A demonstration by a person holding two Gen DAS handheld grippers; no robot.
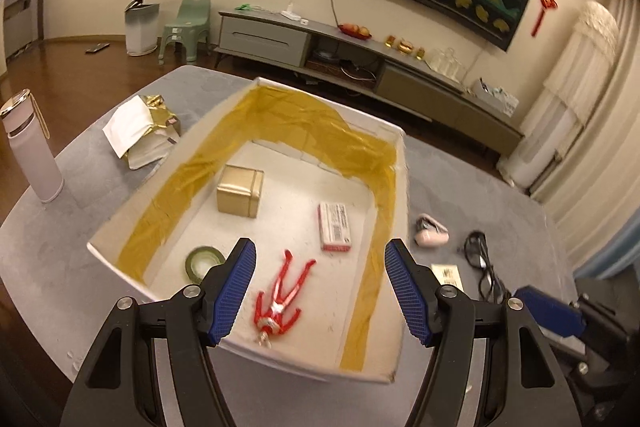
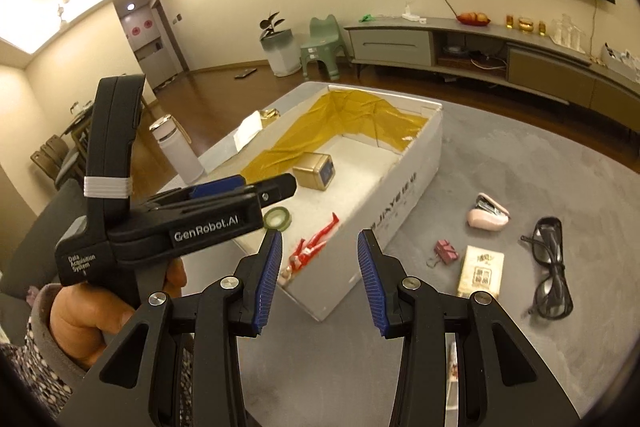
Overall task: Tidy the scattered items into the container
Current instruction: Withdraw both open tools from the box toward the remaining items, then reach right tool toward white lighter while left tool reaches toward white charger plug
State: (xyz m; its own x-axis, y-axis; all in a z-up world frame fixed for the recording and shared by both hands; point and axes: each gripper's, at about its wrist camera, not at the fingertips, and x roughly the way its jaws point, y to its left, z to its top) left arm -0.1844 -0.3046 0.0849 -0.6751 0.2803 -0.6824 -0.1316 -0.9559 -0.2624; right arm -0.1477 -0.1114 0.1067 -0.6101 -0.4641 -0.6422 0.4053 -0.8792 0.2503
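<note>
A: From the left wrist camera, the left gripper (image 1: 320, 287) hangs over the near end of the white box (image 1: 400, 147), jaws wide apart and holding nothing. The red figure (image 1: 280, 299) lies on the box floor right between the fingers, with the gold tin (image 1: 240, 195), the green tape roll (image 1: 204, 262) and a small red-and-white packet (image 1: 335, 227) also inside.

B: So that drop looks done. What's left outside?

A: On the grey table (image 1: 60, 247), just right of the box: a pink case (image 1: 430, 233), black glasses (image 1: 480, 261) and the corner of a small card pack.

B: And the right wrist view?

A: The right gripper (image 2: 320, 283) is apart too, empty, hovering by the box's near corner. To its right lie a pink binder clip (image 2: 445, 251), the cream card pack (image 2: 482, 273), the pink case and the glasses, all apart from each other.

B: I'd judge the next pick belongs to the right side. Come straight down on the clip or pack, fingers straddling the narrow side, and close fully before lifting; the soft cloth may let thin things slip under a pad
</note>
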